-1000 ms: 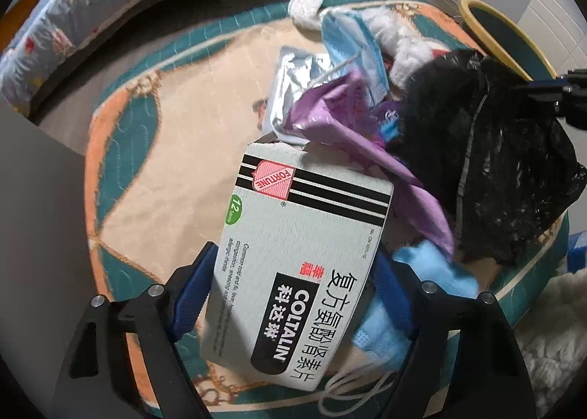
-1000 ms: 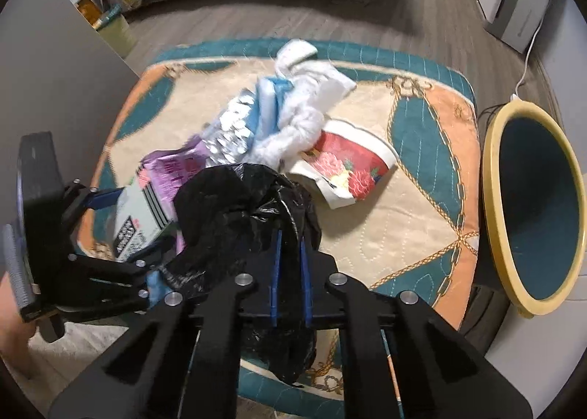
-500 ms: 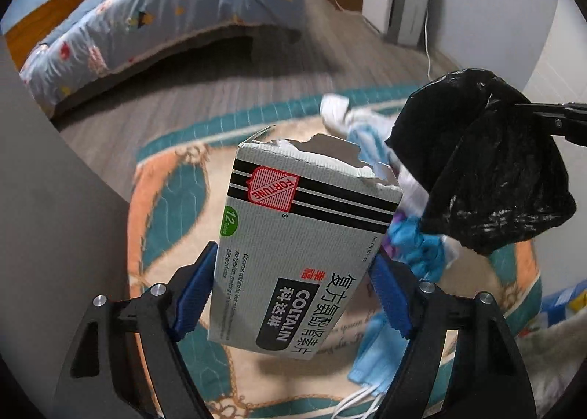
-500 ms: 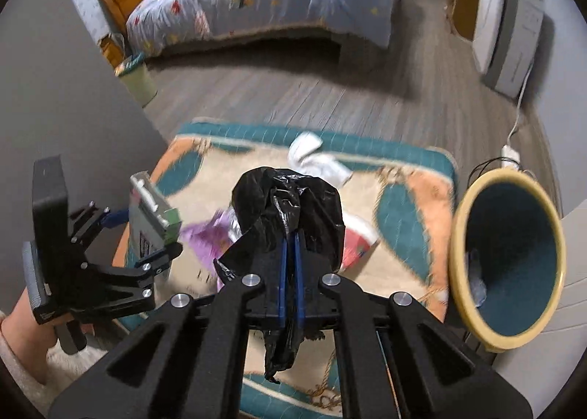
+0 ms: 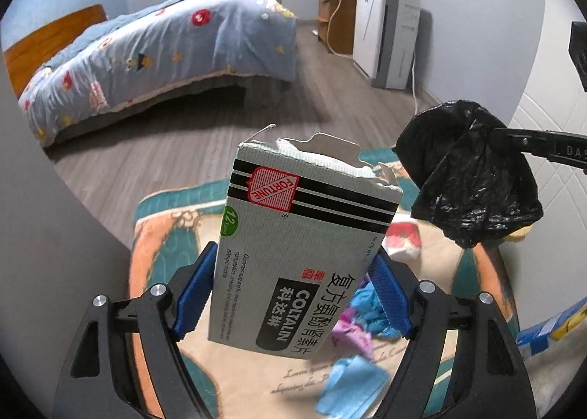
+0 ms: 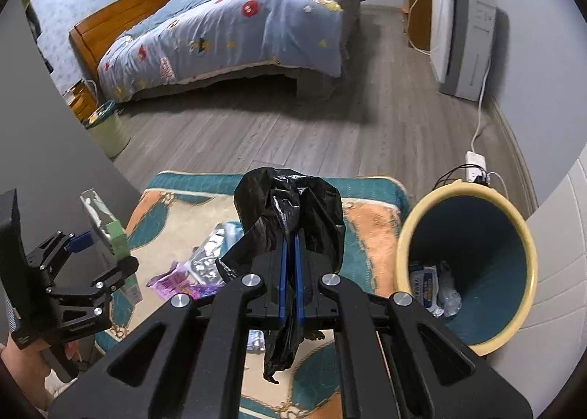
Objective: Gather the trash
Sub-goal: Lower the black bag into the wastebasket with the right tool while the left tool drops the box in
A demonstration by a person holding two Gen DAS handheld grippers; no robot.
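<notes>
The left gripper (image 5: 293,294) clamps a torn medicine box (image 5: 301,246). The right gripper (image 6: 290,272) pinches a crumpled black bag (image 6: 290,206) beside the yellow-rimmed bin (image 6: 513,221).

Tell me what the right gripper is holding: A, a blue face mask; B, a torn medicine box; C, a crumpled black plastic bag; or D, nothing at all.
C: the right gripper has its jaws shut on the crumpled black plastic bag, while the medicine box sits in the left gripper.
</notes>
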